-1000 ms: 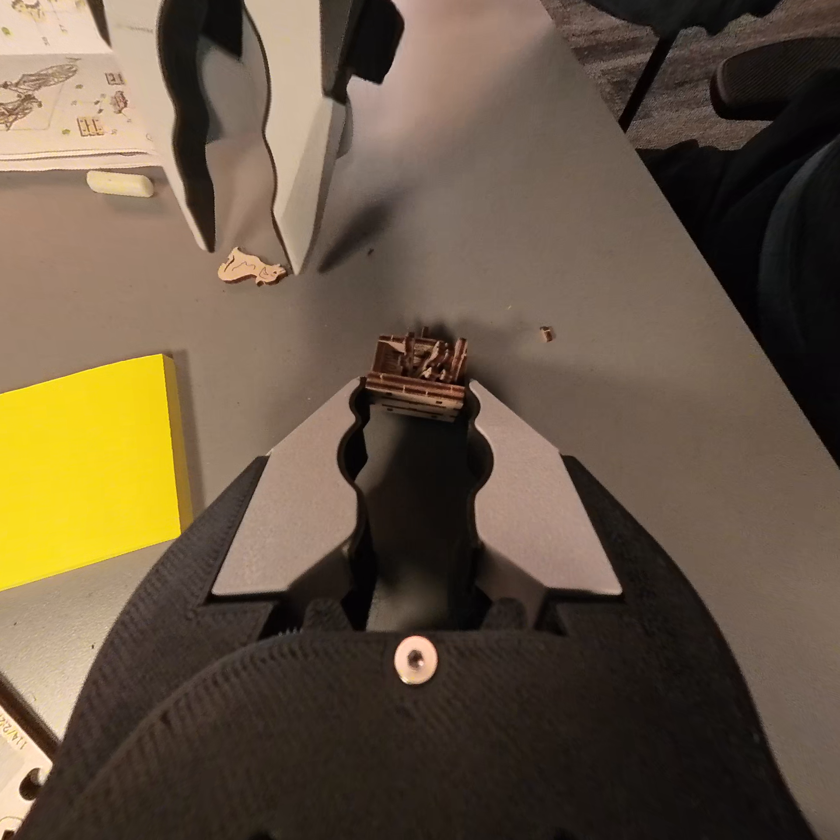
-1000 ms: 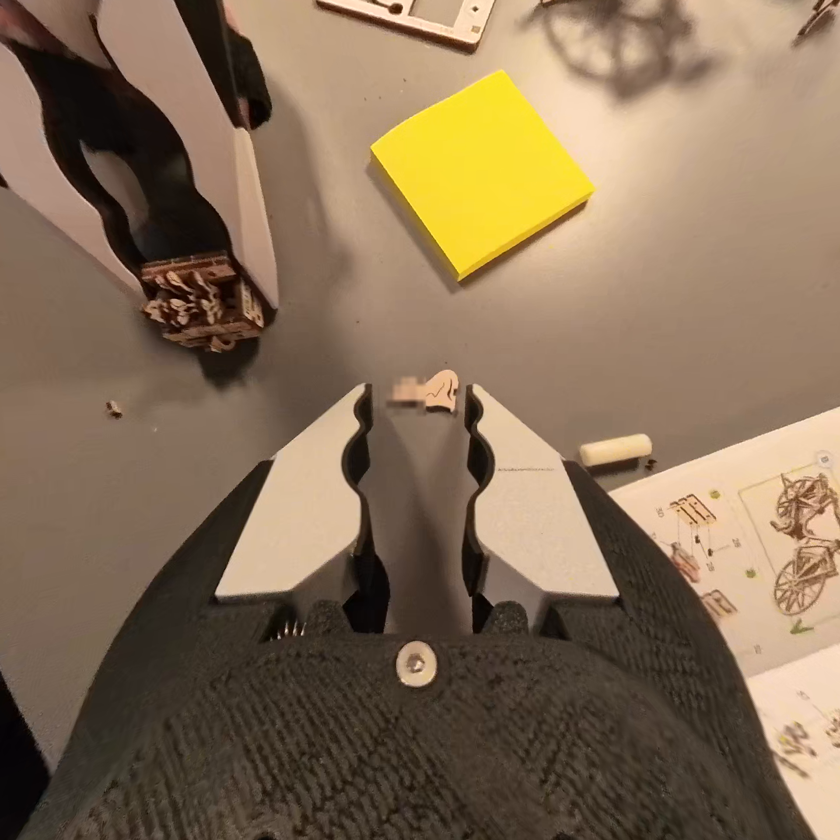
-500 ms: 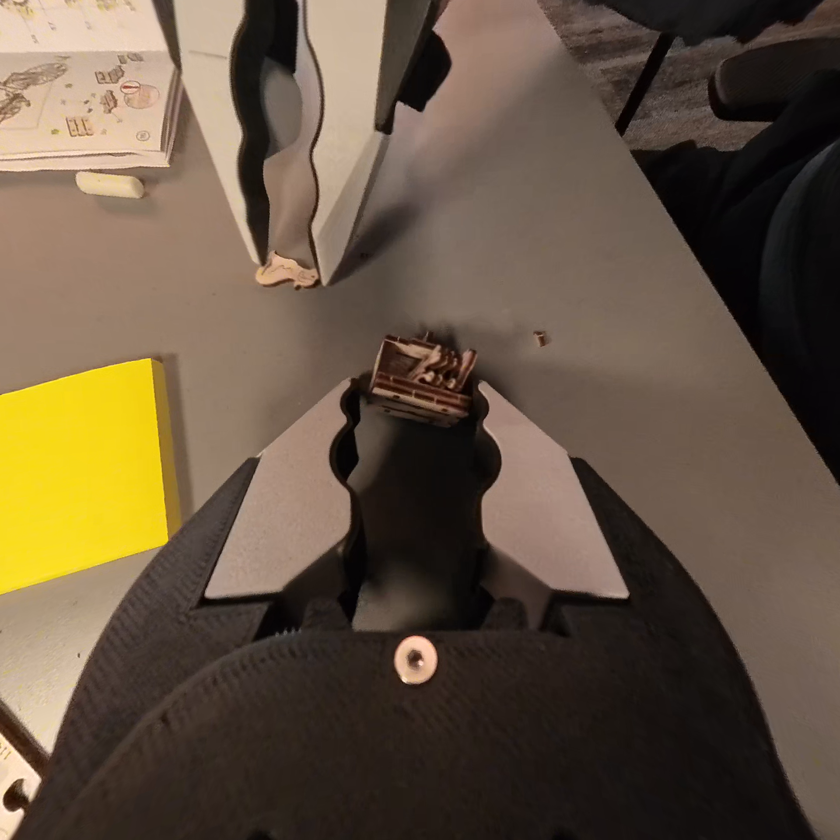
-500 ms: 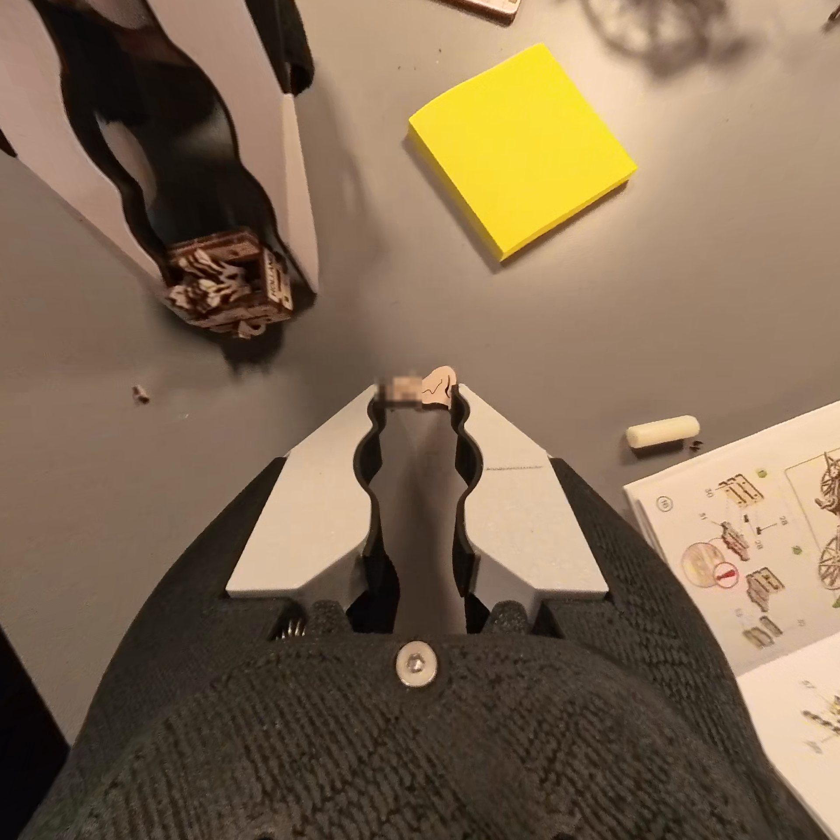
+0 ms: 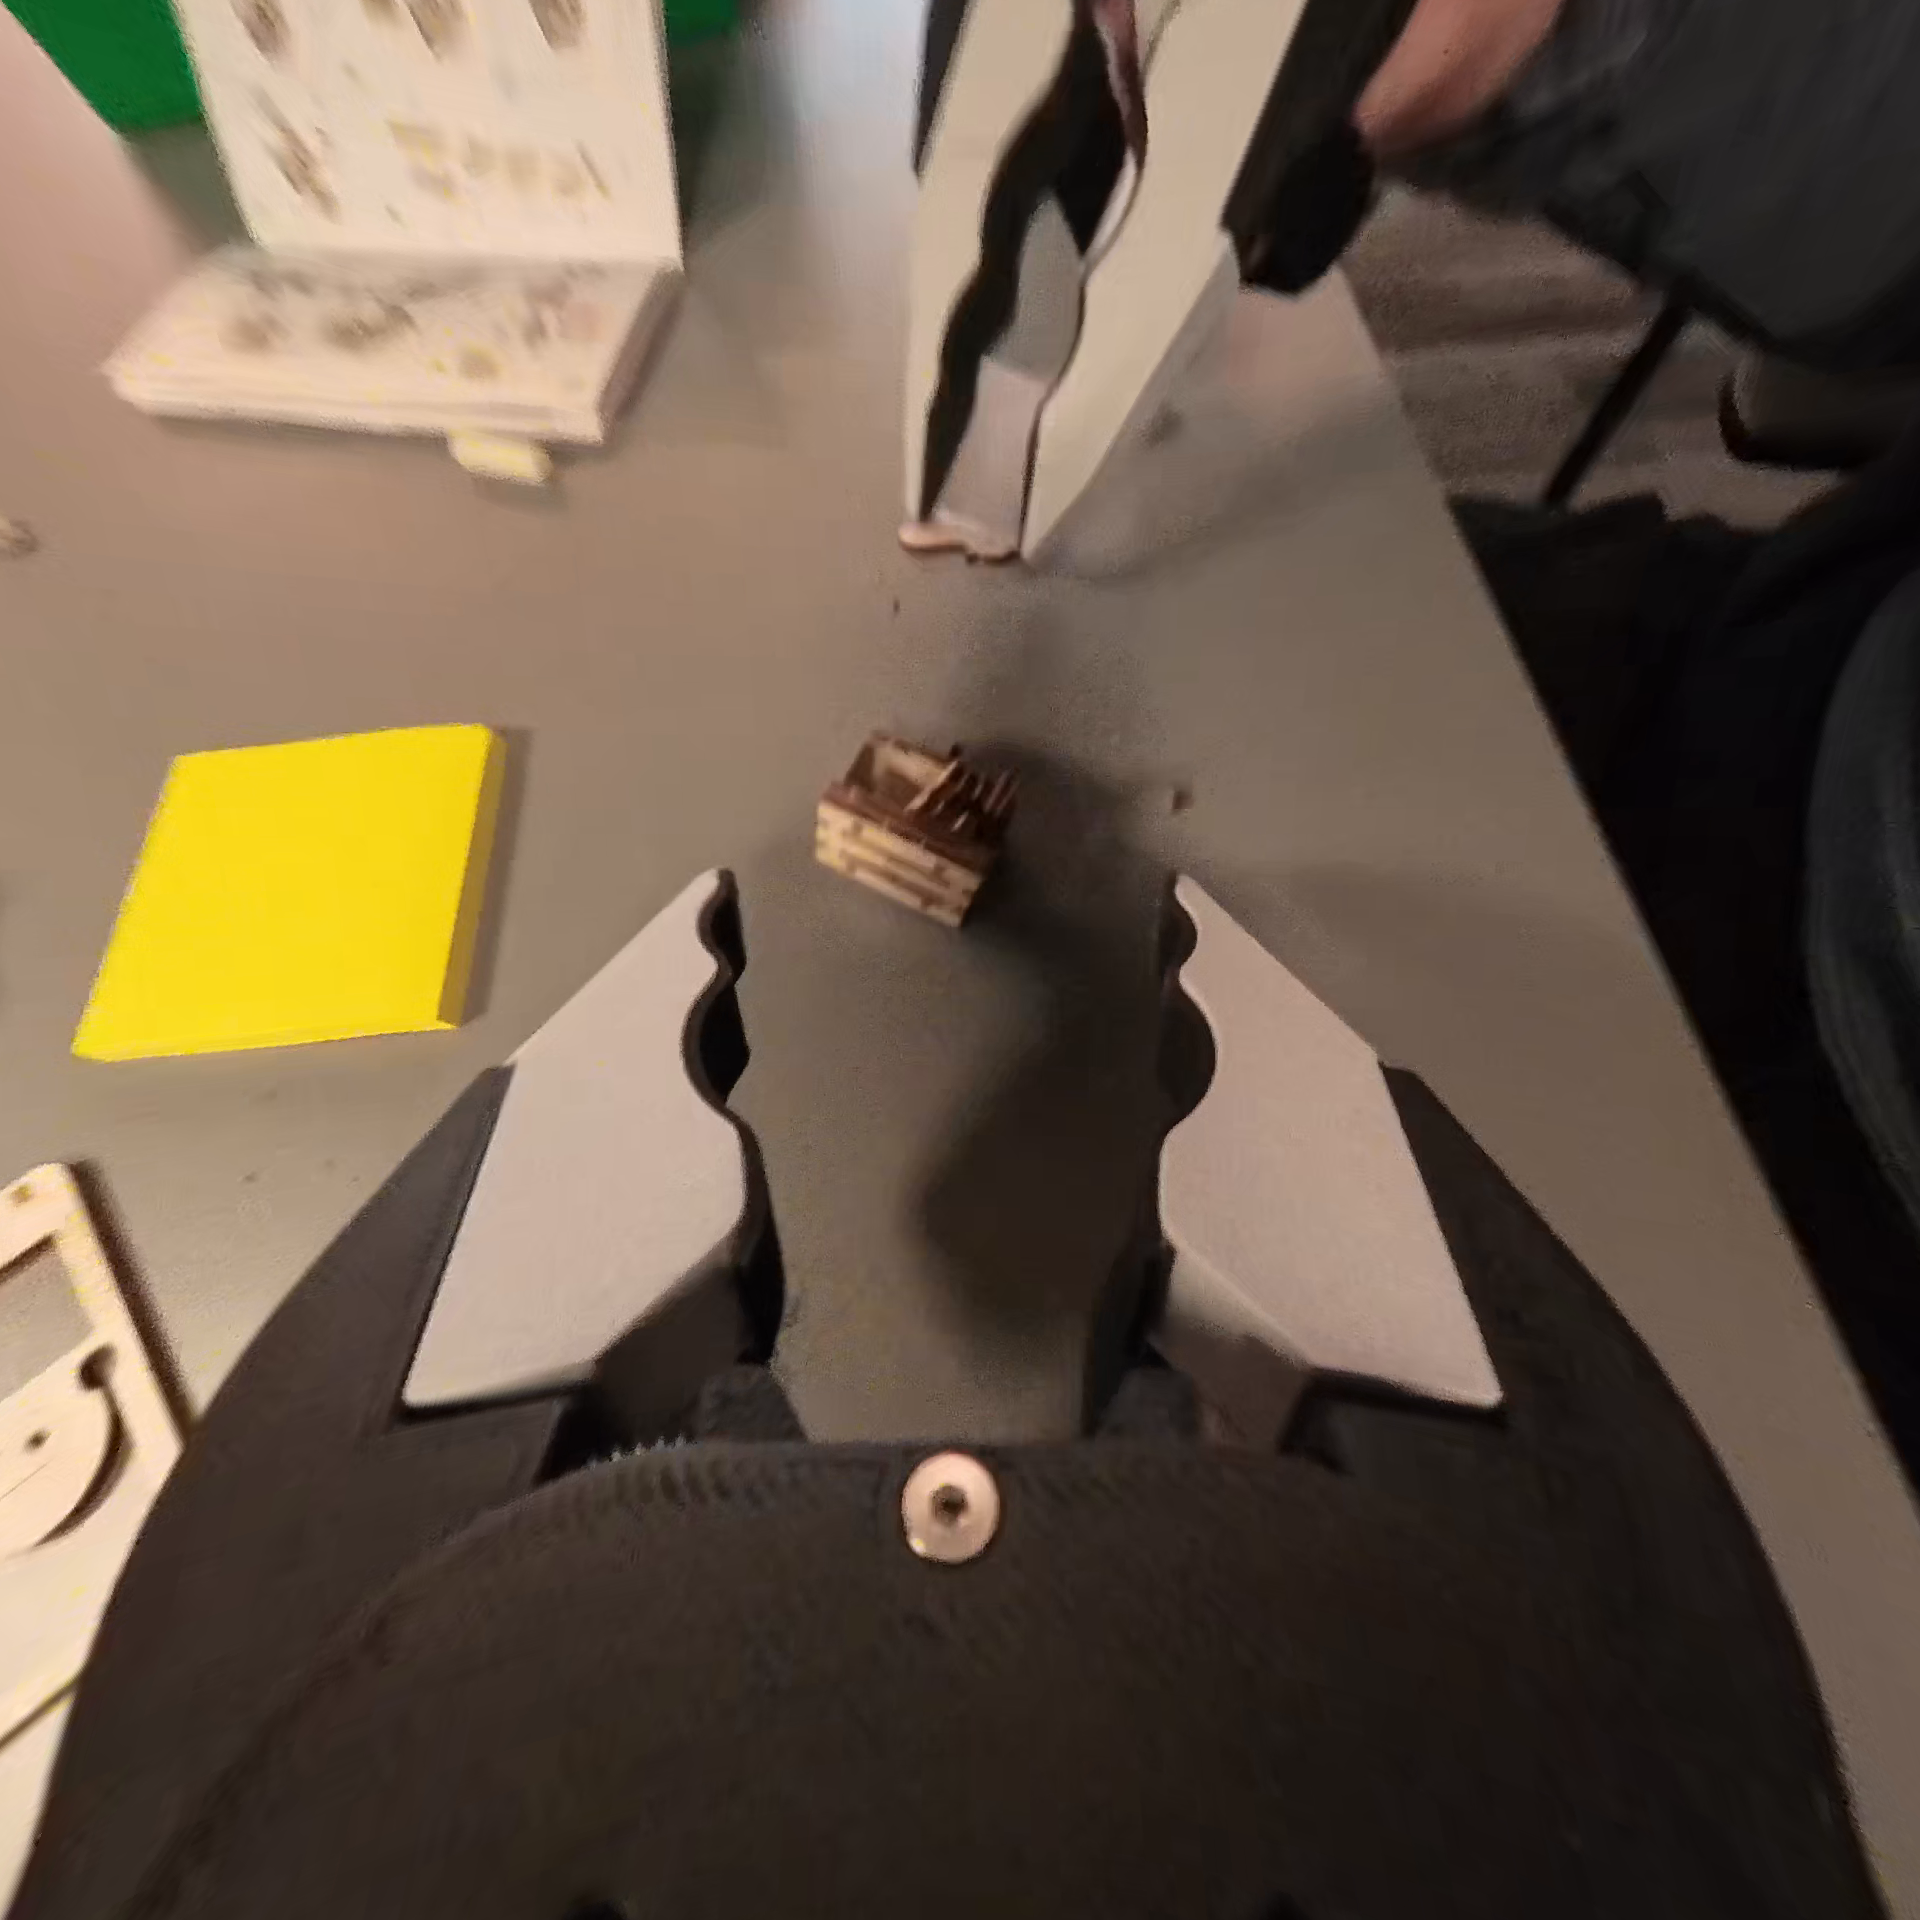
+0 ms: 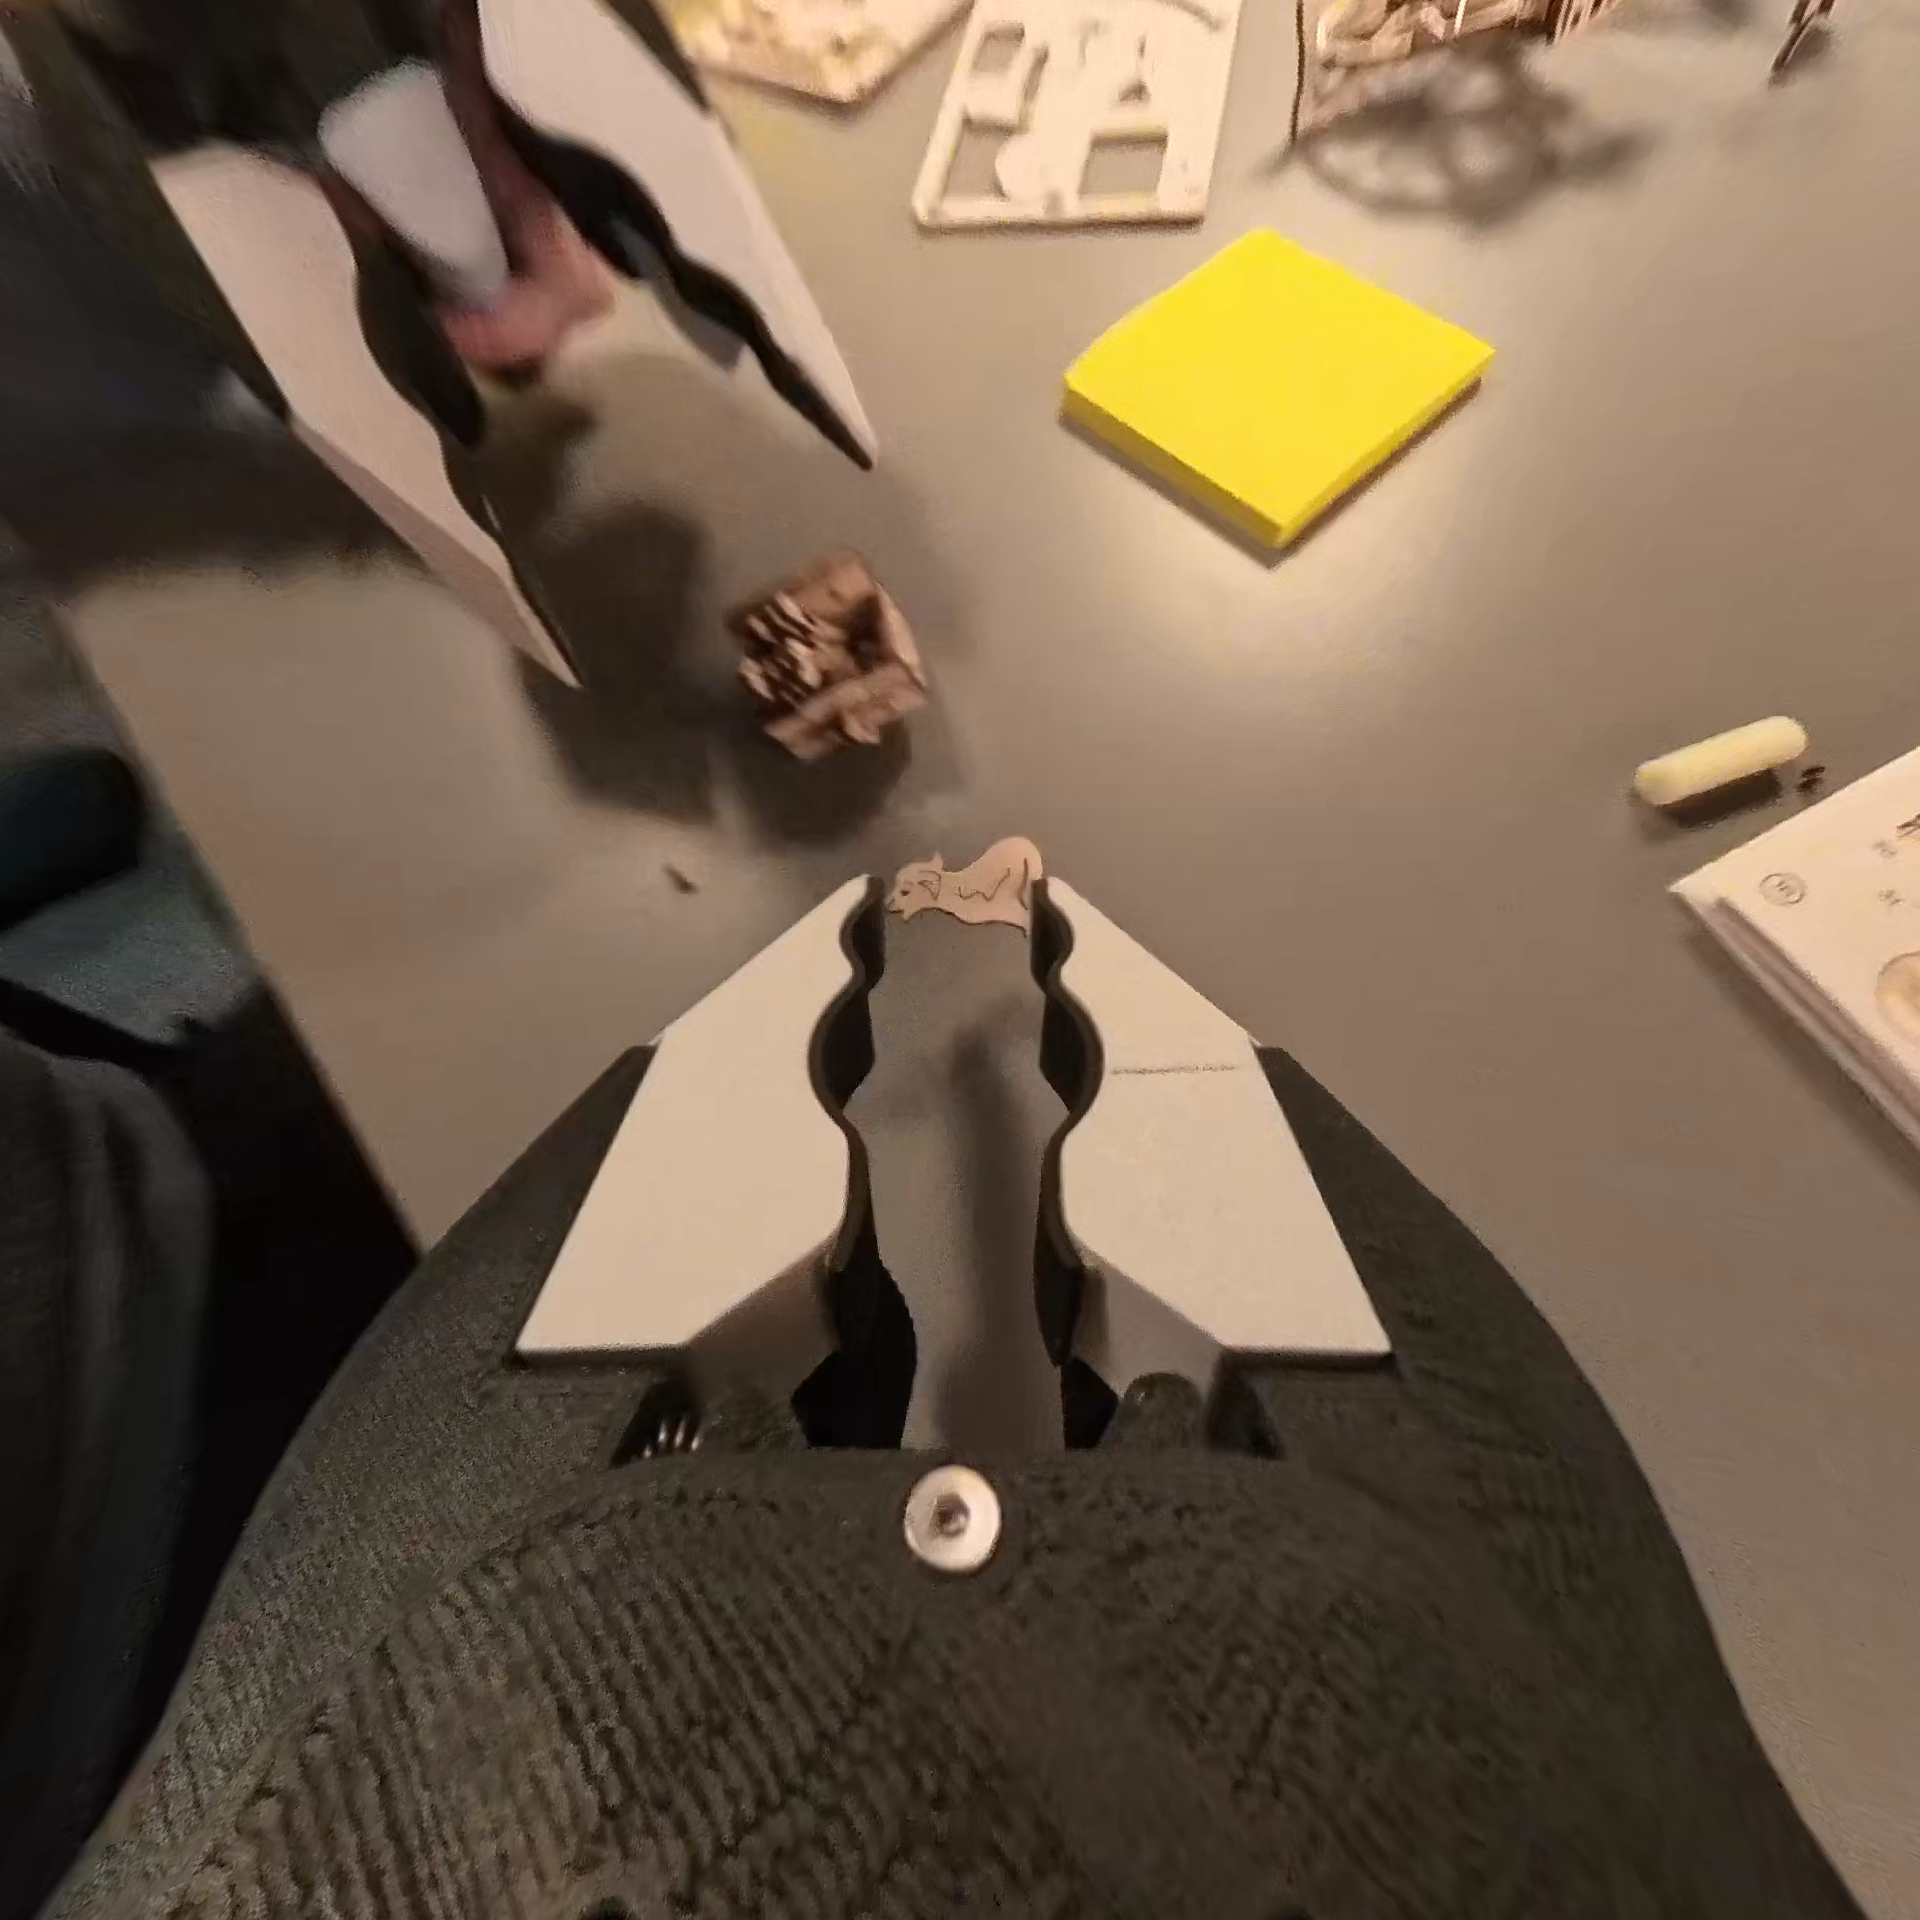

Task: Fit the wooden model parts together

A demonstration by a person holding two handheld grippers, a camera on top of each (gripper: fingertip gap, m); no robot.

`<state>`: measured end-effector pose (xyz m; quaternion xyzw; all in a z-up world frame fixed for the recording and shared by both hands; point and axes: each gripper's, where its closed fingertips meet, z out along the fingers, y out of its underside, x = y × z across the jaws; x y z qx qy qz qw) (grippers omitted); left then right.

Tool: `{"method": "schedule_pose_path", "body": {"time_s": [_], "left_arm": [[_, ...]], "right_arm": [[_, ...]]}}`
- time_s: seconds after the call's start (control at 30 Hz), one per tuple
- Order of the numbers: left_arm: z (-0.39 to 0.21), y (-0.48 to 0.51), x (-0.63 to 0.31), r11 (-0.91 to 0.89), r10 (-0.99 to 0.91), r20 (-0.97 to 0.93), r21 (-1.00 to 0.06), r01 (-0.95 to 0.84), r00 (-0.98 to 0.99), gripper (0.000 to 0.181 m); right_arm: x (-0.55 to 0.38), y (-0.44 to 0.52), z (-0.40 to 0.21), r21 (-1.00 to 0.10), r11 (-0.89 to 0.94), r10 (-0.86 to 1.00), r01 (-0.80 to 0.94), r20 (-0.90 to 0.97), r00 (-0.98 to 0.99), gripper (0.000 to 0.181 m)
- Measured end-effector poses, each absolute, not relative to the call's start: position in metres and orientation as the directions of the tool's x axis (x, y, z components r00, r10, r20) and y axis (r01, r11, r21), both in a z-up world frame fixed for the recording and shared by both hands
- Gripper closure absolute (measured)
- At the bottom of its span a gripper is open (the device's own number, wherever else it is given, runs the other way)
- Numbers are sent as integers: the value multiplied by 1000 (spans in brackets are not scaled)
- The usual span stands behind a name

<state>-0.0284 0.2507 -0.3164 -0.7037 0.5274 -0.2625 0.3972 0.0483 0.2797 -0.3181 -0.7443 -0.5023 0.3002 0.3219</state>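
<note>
A small brown wooden box assembly [image 5: 914, 831] stands free on the grey table [image 5: 727, 644], just ahead of my left gripper [image 5: 951, 894], which is open and empty. In the right wrist view the box [image 6: 831, 657] sits beyond my right gripper [image 6: 958, 885], which is shut on a thin, flat, pale wooden animal-shaped piece [image 6: 966, 883] at its fingertips. In the left wrist view the right gripper [image 5: 977, 525] stands farther off, tips down, with that piece [image 5: 951, 540] at the table surface. In the right wrist view the left gripper [image 6: 717, 561] is open at the upper left.
A yellow sticky-note pad [image 5: 301, 894] lies left of the box. An instruction booklet [image 5: 405, 343] and a small pale cylinder [image 5: 499, 457] lie at the far left. Punched wooden sheets [image 6: 1081, 114] lie beyond the pad [image 6: 1278, 384]. The table edge [image 5: 1558, 748] runs along the right. My right fingertips sit around 9 cm from my left ones.
My left gripper has opened, let go of the wooden box and pulled back from it. My right gripper has shut on the flat animal piece and moved closer to the box.
</note>
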Motion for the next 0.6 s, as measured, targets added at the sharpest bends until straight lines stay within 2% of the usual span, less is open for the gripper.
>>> {"method": "schedule_pose_path", "body": {"time_s": [0.1, 0.23, 0.43, 0.6], "left_arm": [[-283, 228, -15, 20, -905, -215, -884, -467, 367, 109], [-268, 198, 12, 232, -777, -466, -837, -496, 424, 112], [-248, 179, 34, 422, -520, -723, -680, -599, 455, 128], [-235, 172, 39, 480, -410, -811, -580, -658, 417, 162]], "right_arm": [[40, 250, -289, -854, -373, 922, 363, -298, 246, 155], [28, 206, -256, -858, -476, 878, 191, -477, 46, 156], [22, 164, -231, -829, -544, 814, 131, -559, -157, 156], [23, 151, -221, -821, -556, 793, 126, -570, -216, 156]]}}
